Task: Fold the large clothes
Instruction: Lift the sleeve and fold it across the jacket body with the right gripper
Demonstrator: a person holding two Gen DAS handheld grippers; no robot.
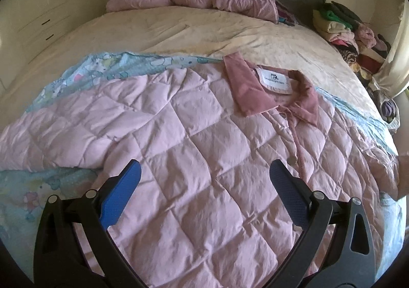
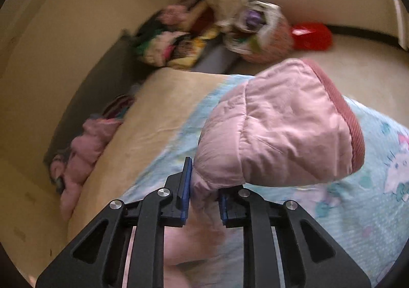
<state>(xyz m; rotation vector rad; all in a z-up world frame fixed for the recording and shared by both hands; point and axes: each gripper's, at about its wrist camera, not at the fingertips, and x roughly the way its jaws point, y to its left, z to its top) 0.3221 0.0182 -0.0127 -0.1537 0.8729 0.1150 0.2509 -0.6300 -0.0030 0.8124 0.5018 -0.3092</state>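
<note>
Pinched between my right fingers (image 2: 204, 193): the sleeve (image 2: 276, 129) of the pink quilted jacket (image 1: 194, 134), cuff end lifted off the blue printed sheet (image 2: 358, 198). Jacket body lies flat on the bed (image 1: 179, 30), collar (image 1: 271, 86) away from me, long axis running front to back. Left fingers (image 1: 204, 180) spread wide above its middle, touching nothing. Judgement: sleeve folds inward across the body next.

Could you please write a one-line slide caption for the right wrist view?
Right gripper shut on the cuffed sleeve of a pink quilted jacket, above a blue cartoon-print blanket.
</note>
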